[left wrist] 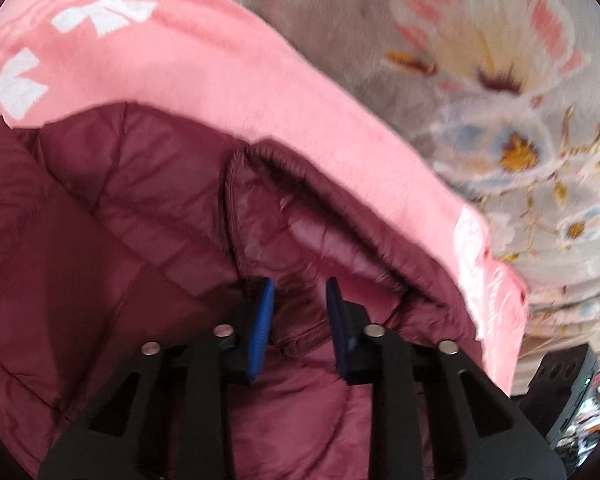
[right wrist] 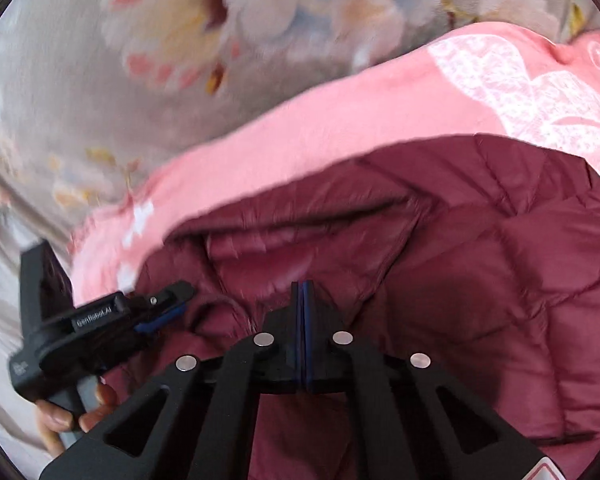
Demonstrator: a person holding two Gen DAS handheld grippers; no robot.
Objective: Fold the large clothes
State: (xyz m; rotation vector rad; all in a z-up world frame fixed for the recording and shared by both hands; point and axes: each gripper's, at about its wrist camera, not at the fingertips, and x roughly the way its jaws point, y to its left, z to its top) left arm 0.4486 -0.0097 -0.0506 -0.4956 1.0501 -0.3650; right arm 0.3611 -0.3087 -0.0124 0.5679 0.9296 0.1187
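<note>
Gaping left tongs point(left wrist: 300, 312) straddle maroon jacket point(left wrist: 140, 240).

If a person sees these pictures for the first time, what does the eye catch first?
The maroon quilted jacket fills the foreground of both views, lying on a pink cloth with white prints. Behind them spreads a grey floral sheet. The left gripper stands open over the jacket's sleeve cuff, while the right gripper is shut, apparently with nothing between its fingers.
</note>
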